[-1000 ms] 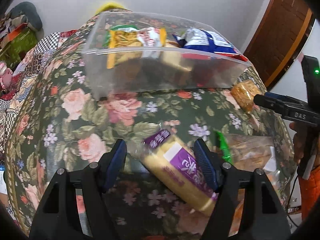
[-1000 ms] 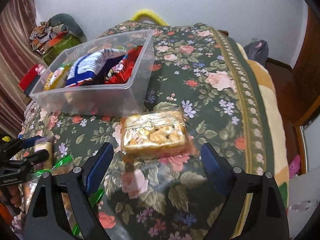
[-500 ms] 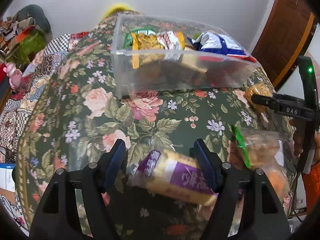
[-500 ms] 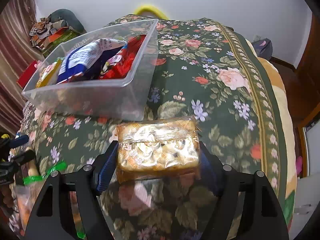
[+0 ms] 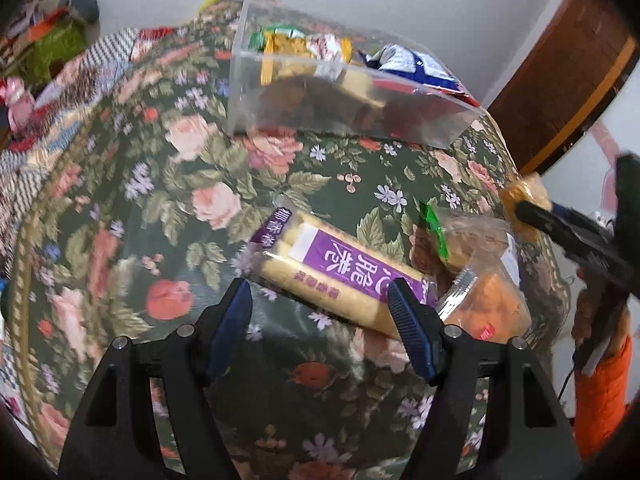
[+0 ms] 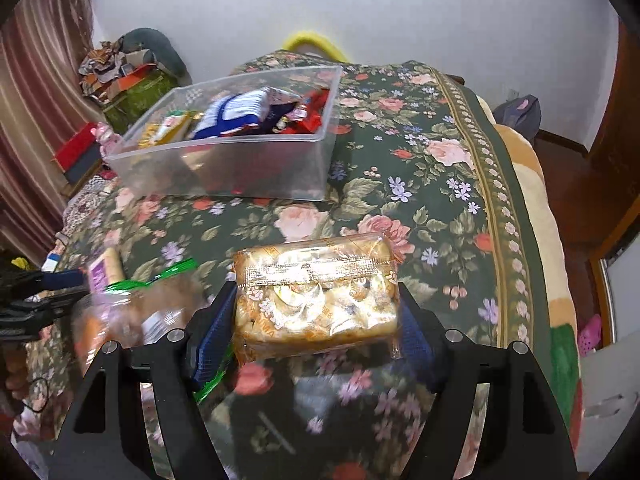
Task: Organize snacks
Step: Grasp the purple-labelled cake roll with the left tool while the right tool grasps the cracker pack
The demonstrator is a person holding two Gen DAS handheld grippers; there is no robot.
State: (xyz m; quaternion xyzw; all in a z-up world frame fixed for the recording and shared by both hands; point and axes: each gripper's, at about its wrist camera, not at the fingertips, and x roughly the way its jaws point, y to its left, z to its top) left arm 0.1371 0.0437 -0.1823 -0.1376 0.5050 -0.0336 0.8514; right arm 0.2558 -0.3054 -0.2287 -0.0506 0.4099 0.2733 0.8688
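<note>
The clear box (image 6: 224, 160) sits far back on the bed with the flower blanket (image 6: 420, 184). It already has snacks in it, like a blue and white bag (image 6: 240, 116) and red wrappers (image 6: 308, 118).

To the left of the box and nearer to the camera is the left claw (image 5: 320, 312). Its two blue pads are spread apart. The purple cracker pack (image 5: 340, 272) lies tilted on the blanket, and its near end sits between the pads. The right pad (image 5: 408, 320) covers part of the pack's edge, and the left pad is well apart from it. You cannot tell if the claw is gripping it.

Just right of the purple pack is a see-through bag with a green top (image 5: 476, 264). It has orange snacks inside and touches the purple pack.

In front of the box, near the camera, is the right claw (image 6: 316, 320). It is pinching a gold cookie pack (image 6: 316, 292) from both sides, and the pack looks lifted off the blanket. From the left claw's camera, this pack (image 5: 524, 204) shows at the far right with a black finger across it.
</note>
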